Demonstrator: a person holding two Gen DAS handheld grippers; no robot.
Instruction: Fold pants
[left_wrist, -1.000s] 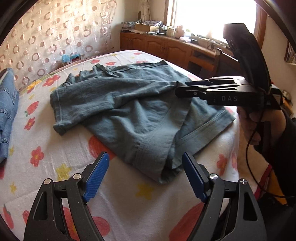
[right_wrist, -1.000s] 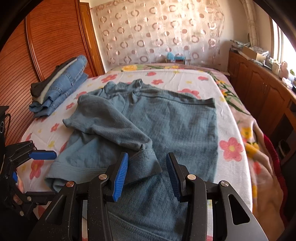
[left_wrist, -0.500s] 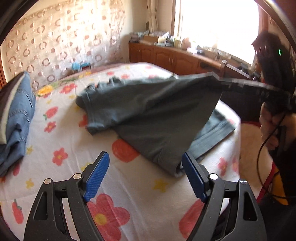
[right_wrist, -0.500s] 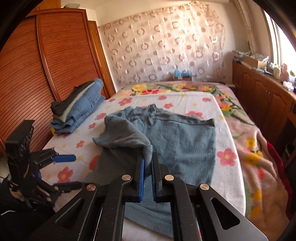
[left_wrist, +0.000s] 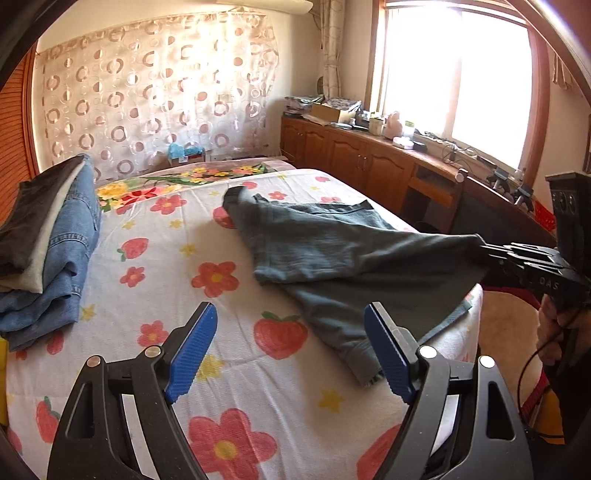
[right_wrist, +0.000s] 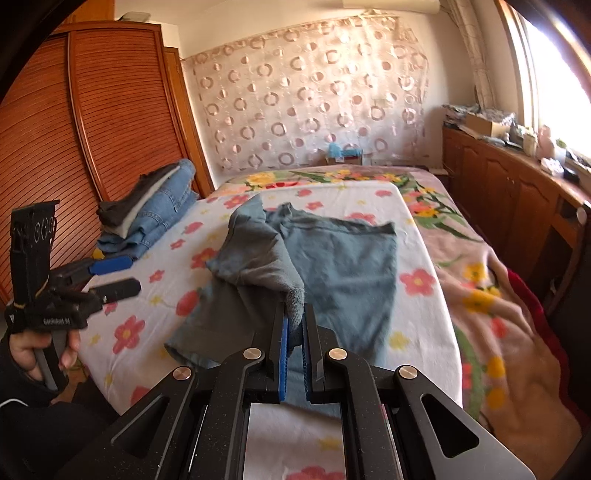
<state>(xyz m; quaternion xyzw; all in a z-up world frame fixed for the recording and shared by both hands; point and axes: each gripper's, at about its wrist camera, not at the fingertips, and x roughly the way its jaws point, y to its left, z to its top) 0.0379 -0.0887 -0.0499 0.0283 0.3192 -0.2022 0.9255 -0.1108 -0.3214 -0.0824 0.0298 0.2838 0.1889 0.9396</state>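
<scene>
Now, through the left wrist, the left gripper (left_wrist: 286, 350) gapes wide and empty over the bed (left_wrist: 155, 295); the pants (left_wrist: 332, 254), at two o'clock, have been lifted since earlier. Through the right wrist, the right gripper (right_wrist: 294, 325), previously open, pinches their hem.

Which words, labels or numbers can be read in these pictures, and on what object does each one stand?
"DAS": white letters on the black body of the right gripper, in the left wrist view.
White lettering on the black body of the left gripper, in the right wrist view: too blurred to read.
No other text is legible.
</scene>
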